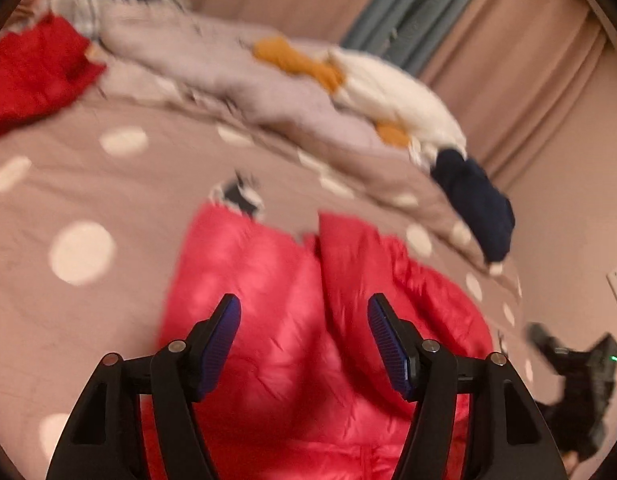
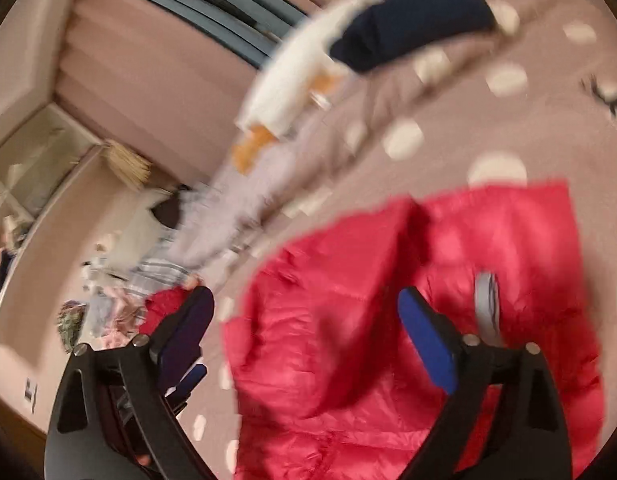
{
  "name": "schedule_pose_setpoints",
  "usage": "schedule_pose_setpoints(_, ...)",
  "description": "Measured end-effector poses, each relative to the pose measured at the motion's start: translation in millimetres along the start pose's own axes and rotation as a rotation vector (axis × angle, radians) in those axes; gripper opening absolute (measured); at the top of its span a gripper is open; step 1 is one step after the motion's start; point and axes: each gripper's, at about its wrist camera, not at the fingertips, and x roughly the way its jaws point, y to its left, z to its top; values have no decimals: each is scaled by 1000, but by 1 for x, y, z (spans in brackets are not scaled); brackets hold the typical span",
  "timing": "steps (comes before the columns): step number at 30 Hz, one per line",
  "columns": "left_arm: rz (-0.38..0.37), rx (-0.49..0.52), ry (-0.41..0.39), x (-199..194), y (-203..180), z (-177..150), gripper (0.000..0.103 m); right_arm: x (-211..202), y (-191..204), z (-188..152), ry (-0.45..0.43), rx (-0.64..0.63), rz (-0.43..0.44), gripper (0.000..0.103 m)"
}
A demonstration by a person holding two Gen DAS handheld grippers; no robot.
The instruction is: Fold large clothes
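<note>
The red puffy jacket lay on the dotted bedsheet, partly folded; the left gripper hovered above it with jaws spread wide, holding nothing; the right gripper was also spread, empty, over the jacket's edge; other clothes were piled along the far side of the bed; both views were blurred.

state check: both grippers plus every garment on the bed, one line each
Left gripper: open, empty, above the jacket.
Right gripper: open, empty.
Red quilted puffer jacket: lying on the bed, partly folded, not gripped.
Polka-dot beige bedsheet: spread out, bears the clothes.
Navy garment: crumpled at the bed edge.
White garment: bunched in the pile.
Mustard garment: crumpled, unfolded.
Second red garment: lying apart, unfolded.
</note>
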Motion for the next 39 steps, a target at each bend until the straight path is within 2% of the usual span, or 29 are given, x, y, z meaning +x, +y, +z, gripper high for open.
schedule_pose_setpoints(1, -9, -2, 16, 8, 0, -3, 65, 13, -5, -6, 37, 16, -39, 91)
schedule_pose_setpoints(3, -74, -17, 74, 29, -1, -8, 65, 28, -14, -18, 85, 54, -55, 88)
schedule_pose_setpoints(5, -198, -35, 134, 52, -2, -11, 65, 29, -16, -28, 66, 34, -59, 83)
schedule_pose_setpoints(6, -237, -45, 140, 57, -5, -14, 63, 29, -15, -30, 56, 6, -73, 80)
schedule_pose_setpoints(7, -269, -51, 151, 65, -6, -16, 59, 29, -13, -31, 53, -27, -96, 71)
schedule_pose_setpoints(8, -274, -51, 179, 75, -8, -18, 47, 30, -12, -32, 54, -56, -125, 54)
schedule_pose_setpoints(9, -249, -40, 195, 81, -10, -21, 40, 32, -12, -32, 53, -82, -173, 43)
schedule_pose_setpoints(10, -225, -11, 181, 82, -13, -25, 37, 34, -14, -31, 50, -98, -215, 25)
schedule_pose_setpoints(11, -207, 26, 161, 78, -18, -29, 29, 33, -16, -32, 48, -97, -208, 16)
schedule_pose_setpoints(12, -192, 55, 153, 74, -22, -32, 21, 32, -19, -32, 48, -91, -179, 11)
schedule_pose_setpoints(13, -164, 91, 143, 68, -27, -36, 19, 29, -19, -33, 48, -89, -158, 10)
schedule_pose_setpoints(15, -131, 135, 133, 53, -36, -41, 14, 18, -15, -36, 37, -120, -170, 9)
schedule_pose_setpoints(18, -79, 204, 75, 23, -45, -51, 13, -12, 0, -48, 2, -205, -143, 8)
schedule_pose_setpoints(20, -36, 225, 29, -4, -41, -60, 12, -33, 9, -55, -18, -253, -109, 8)
schedule_pose_setpoints(22, -31, 216, 20, -19, -35, -70, 12, -52, 10, -67, -22, -274, -106, 8)
schedule_pose_setpoints(23, -19, 203, 11, -26, -30, -77, 12, -58, 9, -71, -18, -277, -117, 9)
schedule_pose_setpoints(25, 57, 205, -2, -28, -25, -88, 12, -63, 2, -81, -31, -299, -167, 9)
schedule_pose_setpoints(26, 130, 229, 10, -22, -23, -97, 12, -61, -4, -83, -31, -296, -202, 9)
schedule_pose_setpoints(29, 225, 241, 71, 4, -7, -114, 12, -47, -29, -90, 1, -259, -296, 9)
schedule_pose_setpoints(31, 206, 224, 53, 10, 2, -118, 12, -34, -47, -96, 33, -246, -346, 7)
schedule_pose_setpoints(32, 205, 218, 50, 10, 3, -117, 12, -27, -56, -98, 57, -233, -356, 3)
schedule_pose_setpoints(34, 214, 220, 47, 8, 1, -113, 12, -24, -68, -99, 67, -198, -341, 3)
schedule_pose_setpoints(37, 238, 230, 34, -4, -2, -106, 16, -39, -66, -90, 44, -178, -321, 14)
schedule_pose_setpoints(38, 242, 211, 30, -10, -1, -101, 21, -45, -63, -86, 30, -188, -324, 17)
schedule_pose_setpoints(39, 231, 195, 24, -22, 6, -104, 30, -55, -60, -82, 8, -204, -328, 22)
